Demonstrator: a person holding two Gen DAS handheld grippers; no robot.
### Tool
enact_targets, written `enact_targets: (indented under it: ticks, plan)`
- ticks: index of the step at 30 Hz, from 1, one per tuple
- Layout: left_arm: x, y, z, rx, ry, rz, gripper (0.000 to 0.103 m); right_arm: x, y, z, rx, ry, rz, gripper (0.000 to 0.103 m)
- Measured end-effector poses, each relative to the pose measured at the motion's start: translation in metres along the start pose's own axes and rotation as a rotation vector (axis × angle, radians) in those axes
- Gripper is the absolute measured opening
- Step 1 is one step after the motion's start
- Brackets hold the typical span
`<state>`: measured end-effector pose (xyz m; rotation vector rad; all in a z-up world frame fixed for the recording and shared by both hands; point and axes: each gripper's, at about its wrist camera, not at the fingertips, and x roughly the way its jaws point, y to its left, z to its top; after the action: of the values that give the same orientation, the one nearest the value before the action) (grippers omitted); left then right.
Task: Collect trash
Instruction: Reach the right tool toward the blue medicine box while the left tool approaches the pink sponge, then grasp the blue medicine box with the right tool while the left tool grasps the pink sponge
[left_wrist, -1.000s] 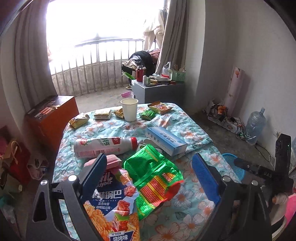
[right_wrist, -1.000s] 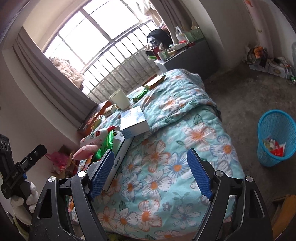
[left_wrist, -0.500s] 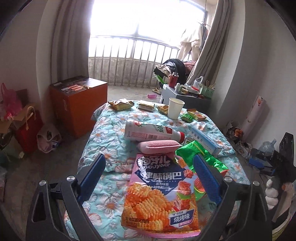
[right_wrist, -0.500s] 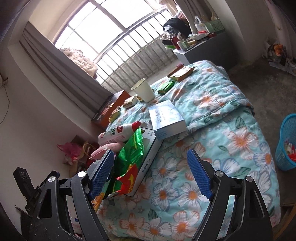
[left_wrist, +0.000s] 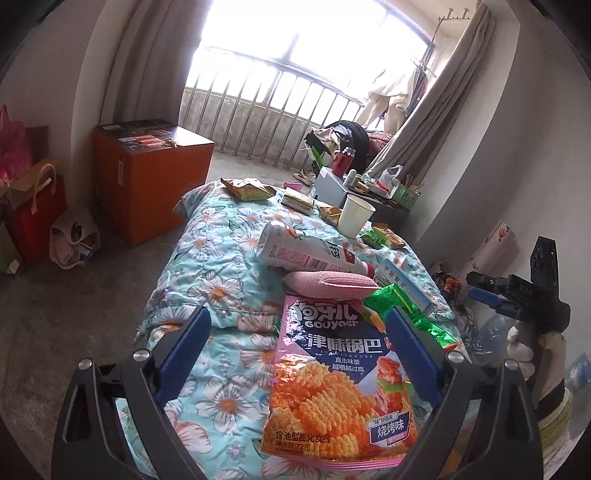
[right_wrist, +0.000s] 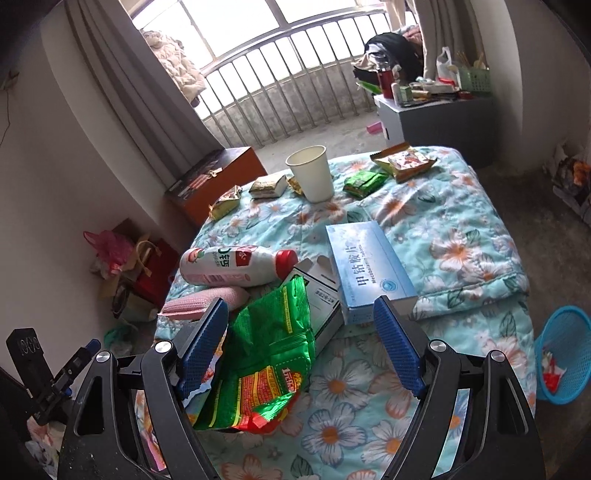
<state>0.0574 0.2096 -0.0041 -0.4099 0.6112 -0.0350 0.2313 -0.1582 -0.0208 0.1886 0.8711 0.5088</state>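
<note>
1. The left gripper (left_wrist: 297, 350) is spread wide and holds nothing. It hangs over the pink chip bag (left_wrist: 334, 387), which lies flat at the near edge of the bed (left_wrist: 207, 258).
2. The right gripper (right_wrist: 301, 347) is spread wide too, and it is empty. It hangs over the green snack bag (right_wrist: 271, 354), which lies near the same edge, partly on a white box (right_wrist: 321, 295).
3. To do this step well, each gripper should likely come down so that one finger goes on each side of a raised or crinkled part of its bag, then squeeze. A flat bag is thin and slippery, so a pinch on a puffy fold would probably hold best.
4. The blue basket (right_wrist: 563, 354) stands on the floor, off the right side of the bed. It already has some trash inside.
5. A milk bottle (right_wrist: 236, 266), a pink pouch (left_wrist: 330, 284) and a blue box (right_wrist: 369, 273) lie just behind the bags and could get bumped.
6. A paper cup (right_wrist: 312, 173) and small wrappers (right_wrist: 402, 160) wait at the far edge.
</note>
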Motion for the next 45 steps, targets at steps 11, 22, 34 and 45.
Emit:
enact_targets:
  ticks: [11, 22, 34, 45]
  plan:
    - [0.015, 0.01, 0.019, -0.024, 0.027, -0.02, 0.093, 0.076, -0.017, 0.025, -0.098, 0.192, -0.185, 0.077]
    - [0.031, 0.022, 0.022, -0.077, 0.076, 0.01, 0.093, 0.138, -0.029, 0.031, -0.156, 0.385, -0.234, 0.077]
    - [0.02, 0.023, 0.023, -0.115, 0.053, 0.005, 0.093, 0.153, -0.047, 0.044, -0.027, 0.448, -0.171, 0.078]
    - [0.012, 0.024, 0.023, -0.128, 0.049, 0.053, 0.093, 0.161, -0.063, 0.039, 0.075, 0.468, -0.129, 0.077]
